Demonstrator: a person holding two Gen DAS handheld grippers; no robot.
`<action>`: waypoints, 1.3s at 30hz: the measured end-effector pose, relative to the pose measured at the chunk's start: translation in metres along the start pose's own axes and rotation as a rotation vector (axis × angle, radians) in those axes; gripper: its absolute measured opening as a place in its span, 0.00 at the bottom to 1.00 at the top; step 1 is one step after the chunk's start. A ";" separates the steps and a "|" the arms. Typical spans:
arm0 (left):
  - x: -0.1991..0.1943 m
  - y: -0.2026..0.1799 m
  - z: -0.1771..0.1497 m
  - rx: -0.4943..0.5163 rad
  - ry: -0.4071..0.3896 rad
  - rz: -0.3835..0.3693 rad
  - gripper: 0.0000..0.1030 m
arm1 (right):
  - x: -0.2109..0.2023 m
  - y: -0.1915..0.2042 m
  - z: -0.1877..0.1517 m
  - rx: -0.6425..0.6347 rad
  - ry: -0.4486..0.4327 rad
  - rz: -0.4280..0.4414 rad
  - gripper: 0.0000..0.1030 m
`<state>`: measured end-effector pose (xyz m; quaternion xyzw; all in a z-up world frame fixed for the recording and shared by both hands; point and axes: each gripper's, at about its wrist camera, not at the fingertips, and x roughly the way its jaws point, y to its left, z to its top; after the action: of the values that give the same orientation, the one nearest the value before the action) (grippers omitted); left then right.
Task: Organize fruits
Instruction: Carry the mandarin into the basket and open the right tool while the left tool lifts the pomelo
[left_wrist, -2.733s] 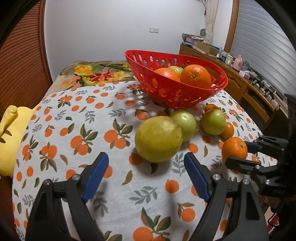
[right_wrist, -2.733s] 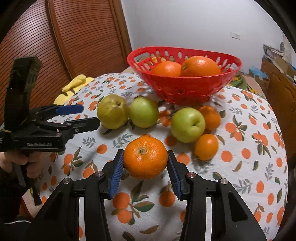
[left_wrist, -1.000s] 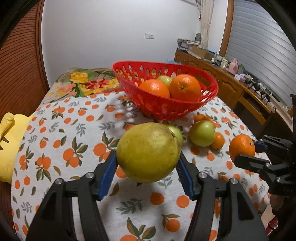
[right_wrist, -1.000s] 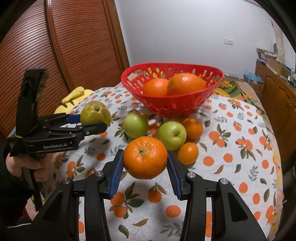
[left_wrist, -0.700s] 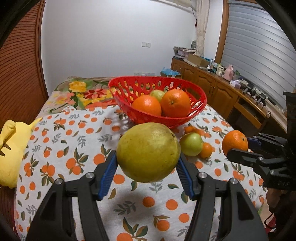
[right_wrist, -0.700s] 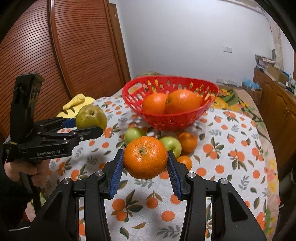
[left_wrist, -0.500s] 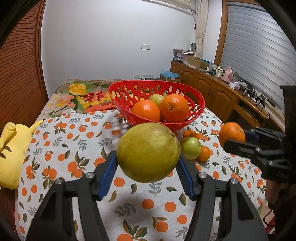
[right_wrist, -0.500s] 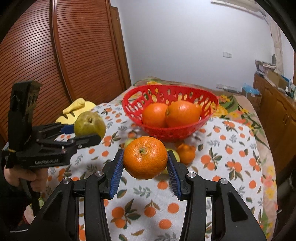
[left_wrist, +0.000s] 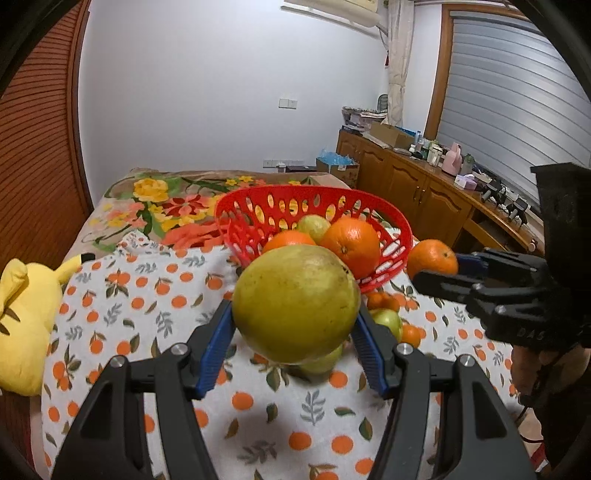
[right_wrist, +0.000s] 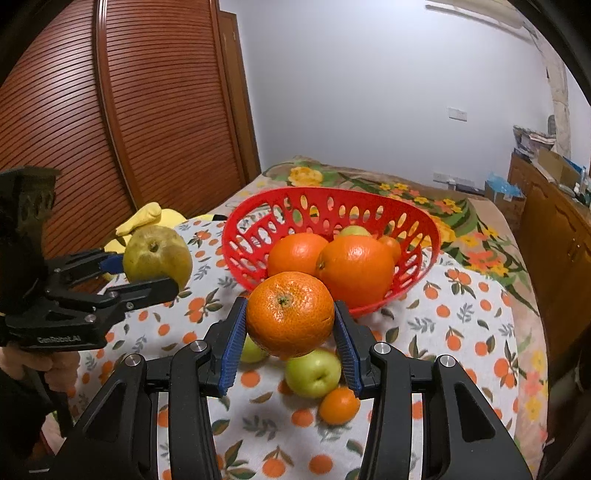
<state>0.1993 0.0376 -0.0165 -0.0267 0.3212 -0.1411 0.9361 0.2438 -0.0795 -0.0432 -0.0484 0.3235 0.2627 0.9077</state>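
My left gripper (left_wrist: 295, 332) is shut on a large yellow-green pear (left_wrist: 295, 302) and holds it in the air in front of the red basket (left_wrist: 258, 206). My right gripper (right_wrist: 290, 332) is shut on an orange mandarin (right_wrist: 290, 314), raised just before the basket's near rim (right_wrist: 417, 269). The basket holds two oranges (right_wrist: 354, 266) and a green fruit. Each gripper shows in the other's view: the pear (right_wrist: 157, 254) at left, the mandarin (left_wrist: 432, 258) at right. A green apple (right_wrist: 314, 373) and a small orange (right_wrist: 340, 404) lie on the cloth below.
The table carries an orange-print cloth (left_wrist: 258, 424). A yellow plush toy (left_wrist: 22, 325) lies at its left edge. A wooden louvred door (right_wrist: 110, 129) stands to the left, a wooden sideboard (left_wrist: 424, 195) with clutter to the right.
My left gripper closed on the pear and lifted it off the cloth. Both grippers have risen with their fruit and moved closer to the basket.
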 end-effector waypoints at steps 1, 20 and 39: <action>0.001 0.000 0.003 0.001 -0.002 -0.001 0.60 | 0.003 -0.001 0.002 0.001 0.003 0.000 0.44; 0.035 0.015 0.041 0.016 -0.005 0.011 0.60 | 0.050 -0.009 0.024 -0.016 0.052 0.047 0.45; 0.065 0.030 0.067 0.018 0.009 0.016 0.60 | 0.039 -0.034 0.038 0.014 0.008 0.018 0.46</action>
<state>0.2965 0.0453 -0.0058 -0.0152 0.3245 -0.1366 0.9359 0.3078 -0.0812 -0.0394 -0.0405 0.3293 0.2684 0.9044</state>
